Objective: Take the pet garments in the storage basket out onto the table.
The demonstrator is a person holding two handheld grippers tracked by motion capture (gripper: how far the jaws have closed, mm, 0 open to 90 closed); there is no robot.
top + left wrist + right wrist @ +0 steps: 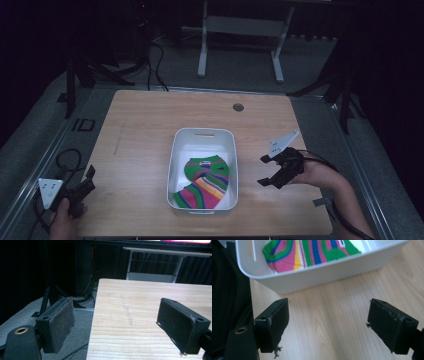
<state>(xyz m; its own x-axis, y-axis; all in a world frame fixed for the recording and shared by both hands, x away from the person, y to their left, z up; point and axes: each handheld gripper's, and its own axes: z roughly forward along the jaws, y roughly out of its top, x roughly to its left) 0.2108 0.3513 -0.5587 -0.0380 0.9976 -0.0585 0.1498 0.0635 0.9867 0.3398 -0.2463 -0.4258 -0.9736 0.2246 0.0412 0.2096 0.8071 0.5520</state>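
At table centre, striped sock [204, 182] lies inside white bin [175, 155]. Right gripper [270, 170] at bin's 3 o'clock, jaws spread, empty. Left gripper [85, 182] at 9 o'clock, jaws spread.

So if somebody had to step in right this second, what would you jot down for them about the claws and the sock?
Left claw: open, holding nothing, at the table's near left corner.
Right claw: open, holding nothing, just right of the white bin.
Striped sock: lying folded inside the bin, touched by neither claw.
Done: the sock looks put away in the bin.
Left: probably nothing to pick up; no other items on the tabletop.
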